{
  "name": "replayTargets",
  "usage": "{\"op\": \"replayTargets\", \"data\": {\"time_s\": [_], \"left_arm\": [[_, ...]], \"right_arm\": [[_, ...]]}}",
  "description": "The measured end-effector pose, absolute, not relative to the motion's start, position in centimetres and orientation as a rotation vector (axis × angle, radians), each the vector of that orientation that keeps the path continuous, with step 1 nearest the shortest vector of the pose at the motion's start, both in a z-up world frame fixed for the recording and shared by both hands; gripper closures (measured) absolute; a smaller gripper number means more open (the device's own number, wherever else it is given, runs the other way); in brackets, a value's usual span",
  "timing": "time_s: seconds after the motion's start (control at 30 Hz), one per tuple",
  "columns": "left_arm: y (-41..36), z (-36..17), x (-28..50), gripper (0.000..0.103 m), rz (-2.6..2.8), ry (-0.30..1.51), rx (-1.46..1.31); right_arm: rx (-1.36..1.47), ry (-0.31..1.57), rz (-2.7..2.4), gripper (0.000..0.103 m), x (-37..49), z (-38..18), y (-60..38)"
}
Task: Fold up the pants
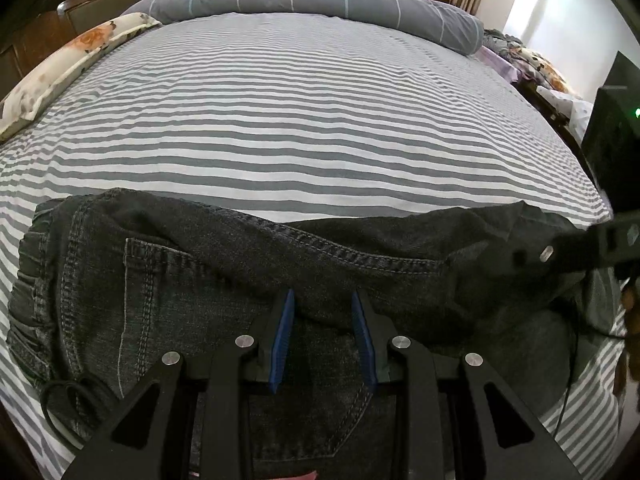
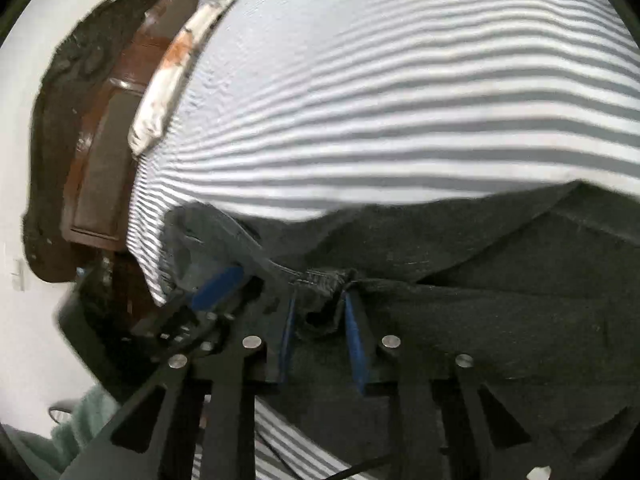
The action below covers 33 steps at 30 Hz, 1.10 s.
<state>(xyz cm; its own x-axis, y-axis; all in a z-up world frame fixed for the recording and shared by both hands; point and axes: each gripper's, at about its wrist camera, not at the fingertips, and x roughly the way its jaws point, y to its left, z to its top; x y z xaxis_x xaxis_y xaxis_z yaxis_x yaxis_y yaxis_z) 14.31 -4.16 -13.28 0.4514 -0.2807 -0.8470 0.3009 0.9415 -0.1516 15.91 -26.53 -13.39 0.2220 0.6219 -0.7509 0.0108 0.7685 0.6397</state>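
Note:
Dark grey denim pants (image 1: pixel 192 280) lie on the striped bed, waistband at the left, back pocket up. My left gripper (image 1: pixel 323 300) is open just above the seat of the pants, blue pads apart, nothing between them. My right gripper (image 2: pixel 320 296) has its jaws partly closed around a bunched fold of the pants (image 2: pixel 480 300), and the fabric hem sits between the blue pads (image 2: pixel 356 340). The right gripper also shows in the left wrist view (image 1: pixel 560 252) at the right end of the pants. The left gripper shows blurred in the right wrist view (image 2: pixel 216 284).
The bed has a grey and white striped sheet (image 1: pixel 304 120). A floral pillow (image 1: pixel 68 68) lies along the left edge and a grey rolled duvet (image 1: pixel 312 0) at the far end. A dark wooden headboard (image 2: pixel 104 160) borders the bed. A black cable (image 1: pixel 68 392) lies near the waistband.

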Motion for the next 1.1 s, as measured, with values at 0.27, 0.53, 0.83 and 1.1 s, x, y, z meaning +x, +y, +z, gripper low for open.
{"op": "replayTargets", "data": {"time_s": [0.27,0.53,0.83,1.1], "left_arm": [[-4.2,-13.2,14.2,0.072,-0.359,1.041,0.030],[-4.3,-13.2,14.2,0.072,-0.358,1.041,0.029],[-4.2,-13.2,14.3,0.072,-0.358,1.042,0.021],[-3.8,-13.3,14.4,0.072,-0.360,1.045,0.008]], "right_arm": [[0.563,1.307,0.386,0.079,17.1,-12.5,-28.8],[0.633,1.385,0.438,0.075,17.6,-15.5,-27.6],[0.544,1.405,0.480,0.069,18.1,-14.4,-25.0],[0.581,1.365,0.449,0.070,20.0,-13.7,-25.6]]}}
